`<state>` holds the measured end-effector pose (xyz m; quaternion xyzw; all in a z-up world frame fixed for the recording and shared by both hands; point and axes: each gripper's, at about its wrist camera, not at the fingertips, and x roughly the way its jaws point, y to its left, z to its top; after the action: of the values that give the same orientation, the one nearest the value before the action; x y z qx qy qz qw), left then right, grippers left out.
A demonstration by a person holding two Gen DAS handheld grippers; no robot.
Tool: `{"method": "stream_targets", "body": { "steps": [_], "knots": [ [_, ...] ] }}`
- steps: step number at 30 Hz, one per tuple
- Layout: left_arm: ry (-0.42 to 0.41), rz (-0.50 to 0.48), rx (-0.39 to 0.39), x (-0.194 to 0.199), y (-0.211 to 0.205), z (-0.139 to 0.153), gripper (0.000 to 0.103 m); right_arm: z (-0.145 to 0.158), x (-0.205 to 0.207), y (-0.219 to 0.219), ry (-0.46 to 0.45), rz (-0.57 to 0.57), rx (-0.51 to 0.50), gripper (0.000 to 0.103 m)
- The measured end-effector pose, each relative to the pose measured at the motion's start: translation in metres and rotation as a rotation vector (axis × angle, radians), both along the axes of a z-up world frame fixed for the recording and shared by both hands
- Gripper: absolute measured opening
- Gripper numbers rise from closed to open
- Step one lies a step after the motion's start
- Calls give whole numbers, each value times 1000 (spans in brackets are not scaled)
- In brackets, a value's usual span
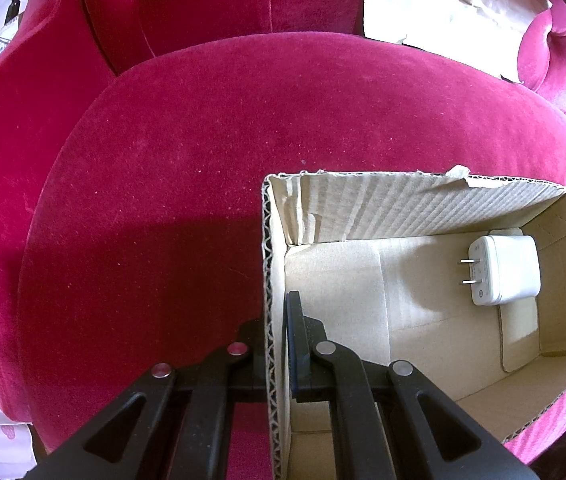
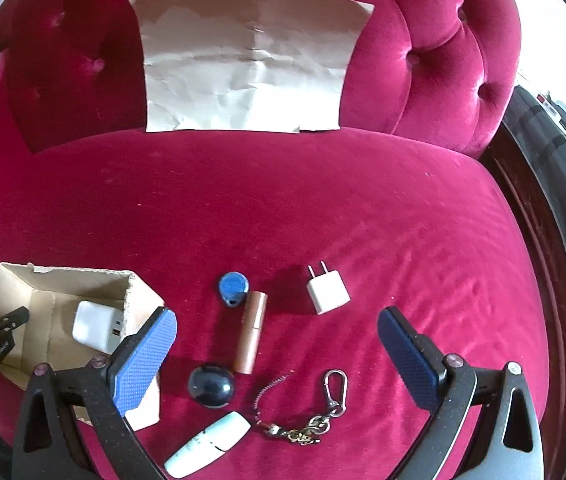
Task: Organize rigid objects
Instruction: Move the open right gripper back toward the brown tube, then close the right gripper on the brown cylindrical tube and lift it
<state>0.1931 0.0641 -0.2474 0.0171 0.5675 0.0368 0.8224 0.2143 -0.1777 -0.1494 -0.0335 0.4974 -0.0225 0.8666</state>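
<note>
Ahead of both your claws spreads the crimson velvet seat cushion [image 2: 283,208] of a tufted armchair, with a creased sheet of brown paper [image 2: 247,64] propped against the backrest beyond it.

Your left claw [image 1: 277,344] is clamped onto the near-left wall of the open cardboard box [image 1: 423,200] (one finger outside, one inside, the corrugated edge pinched between them). Deep in the box, ahead and to the right of that claw, a large white charger [image 1: 503,270] lies on the floor against the far right wall, prongs pointing left.

Your right claw [image 2: 277,360] stands wide, holding nothing, its blue pads spread over the loose items on the cushion. The box sits just left of its left finger. Between the fingers, running away from you, lies a copper-brown tube [image 2: 251,332], with a blue round tag [image 2: 234,288] touching its far end on the left. A small white plug adapter [image 2: 327,290] rests ahead, slightly right of centre, apart from the tube. Nearer you, a dark glossy dome [image 2: 211,386] sits just beside the tube's near end. Closest in, a pale oblong case [image 2: 207,444] lies tilted, and right of it a metal keychain with a carabiner clip [image 2: 323,412].
</note>
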Motion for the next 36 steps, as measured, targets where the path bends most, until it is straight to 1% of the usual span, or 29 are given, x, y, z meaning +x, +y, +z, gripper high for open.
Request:
{"method": "stream_targets", "body": {
  "steps": [12, 16, 22, 30, 36],
  "knots": [
    [9, 1, -7, 5, 2, 0, 5, -18, 6, -10, 45, -18, 25, 103],
    [5, -11, 8, 5, -1, 0, 5, -30, 9, -9, 69, -17, 22, 103],
    [2, -11, 7, 4, -5, 0, 5, -46, 12, -11, 97, -29, 18, 103],
    [2, -12, 5, 3, -5, -1, 5, -70, 19, -15, 154, -50, 40, 102],
    [4, -15, 6, 5, -4, -2, 5, -80, 22, -13, 167, -52, 41, 101]
  ]
}}
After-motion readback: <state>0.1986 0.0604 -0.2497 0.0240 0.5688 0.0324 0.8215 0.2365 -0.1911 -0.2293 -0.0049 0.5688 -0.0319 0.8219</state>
